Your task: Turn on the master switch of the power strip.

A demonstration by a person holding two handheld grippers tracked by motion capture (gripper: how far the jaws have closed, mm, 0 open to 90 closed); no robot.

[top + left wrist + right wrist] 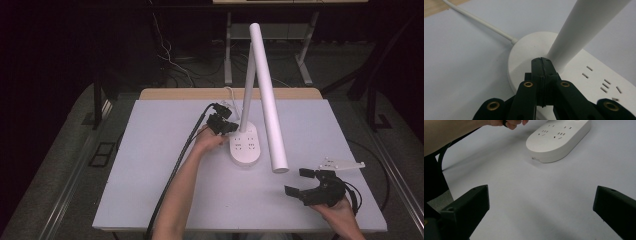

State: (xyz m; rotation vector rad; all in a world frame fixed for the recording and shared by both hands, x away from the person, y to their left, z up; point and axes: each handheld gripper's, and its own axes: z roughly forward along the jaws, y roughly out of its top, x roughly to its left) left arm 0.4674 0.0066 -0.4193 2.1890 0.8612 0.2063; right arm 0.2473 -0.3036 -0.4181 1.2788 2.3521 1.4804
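The left gripper [223, 124] sits at the back end of the white lamp base [245, 145], jaws pressed together with nothing between them, tips at the foot of the upright stem [248, 85]. The base — an oval with sockets on top — lies mid-counter [165, 165], its long axis running towards the person. The right gripper [305, 184] is spread wide, well apart at the near right.
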